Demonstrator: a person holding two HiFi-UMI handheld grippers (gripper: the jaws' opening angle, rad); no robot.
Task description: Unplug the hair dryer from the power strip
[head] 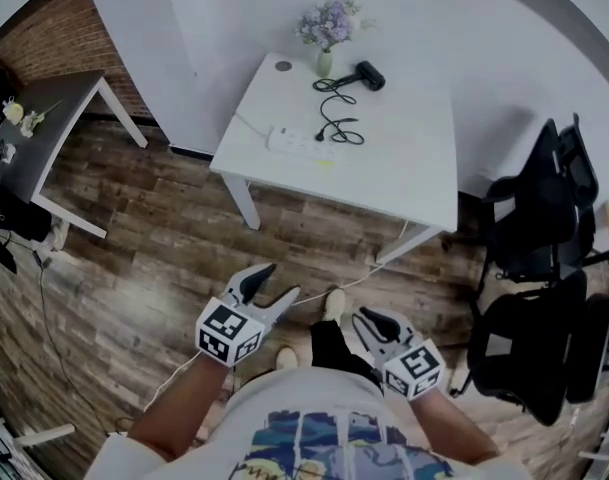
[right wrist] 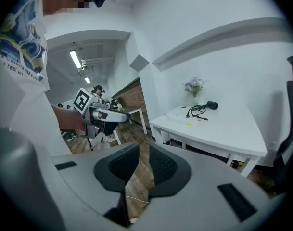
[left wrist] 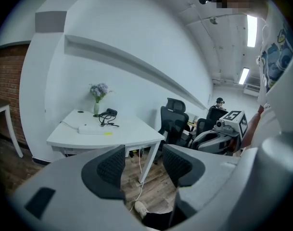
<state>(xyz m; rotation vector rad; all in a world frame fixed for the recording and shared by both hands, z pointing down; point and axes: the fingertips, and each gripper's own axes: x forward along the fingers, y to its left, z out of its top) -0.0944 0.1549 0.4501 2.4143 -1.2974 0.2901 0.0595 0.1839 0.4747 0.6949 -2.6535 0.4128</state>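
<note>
Left tool (head: 281,280) wide open, empty, right tool (head: 369,315) barely parted, empty

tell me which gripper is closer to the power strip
Left. Left gripper hovers well short of the power strip; right gripper sits farther back and to its right.

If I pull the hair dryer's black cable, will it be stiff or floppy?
Probably floppy: the cable lies in loose loops on the white table. Pulling it may drag the hair dryer, which looks small and light. The power strip might slide too; nothing visibly holds it.
</note>
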